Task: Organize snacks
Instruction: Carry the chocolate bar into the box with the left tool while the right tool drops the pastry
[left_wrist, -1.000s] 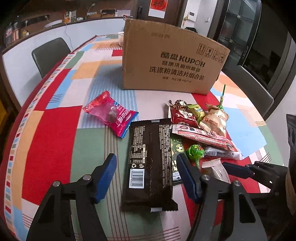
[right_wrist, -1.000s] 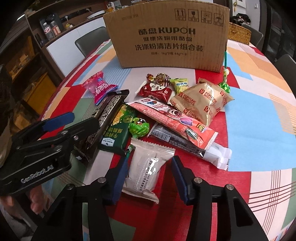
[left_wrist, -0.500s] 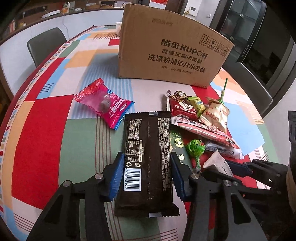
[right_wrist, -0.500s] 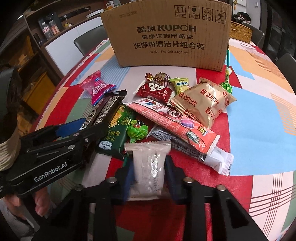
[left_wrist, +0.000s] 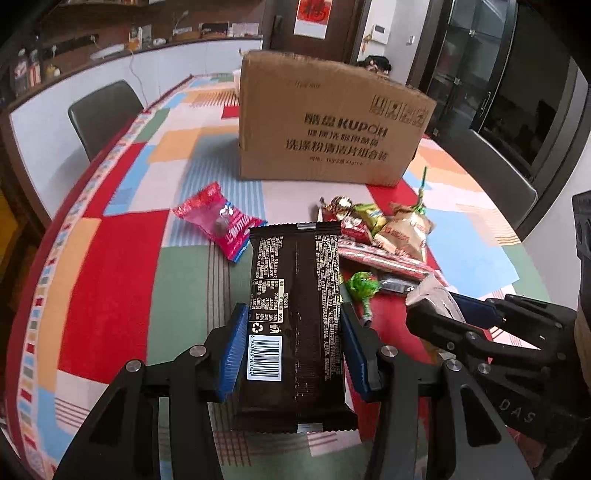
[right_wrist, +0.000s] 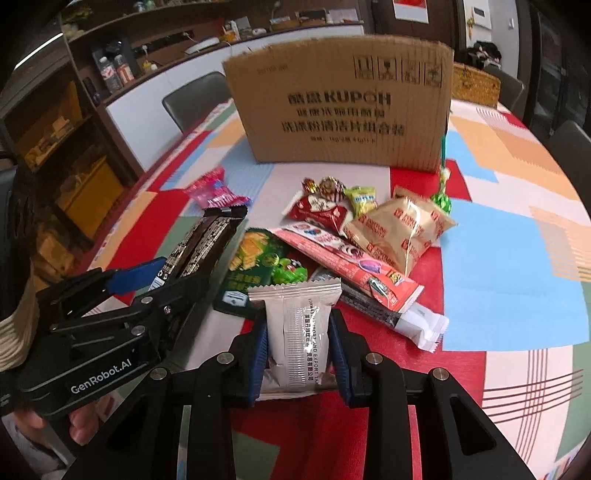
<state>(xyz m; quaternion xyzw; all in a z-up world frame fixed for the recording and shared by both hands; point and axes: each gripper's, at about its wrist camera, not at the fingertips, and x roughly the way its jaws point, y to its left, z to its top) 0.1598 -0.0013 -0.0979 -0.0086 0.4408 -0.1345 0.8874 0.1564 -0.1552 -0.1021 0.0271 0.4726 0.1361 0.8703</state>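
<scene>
Left hand-held gripper (left_wrist: 291, 347) clamping dark bar (left_wrist: 293, 314), right hand-held gripper (right_wrist: 297, 354) pinching silver pack (right_wrist: 295, 328), its lower end hiding between pads.

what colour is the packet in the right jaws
Silvery white packet, clearest in the right wrist view.

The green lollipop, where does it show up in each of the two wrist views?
Left wrist view: the green lollipop lies right of centre, just right of the dark snack bar.
Right wrist view: it sits near the centre, above the silver packet.
Shared landmark: the cardboard box stands at the back in both.
</scene>
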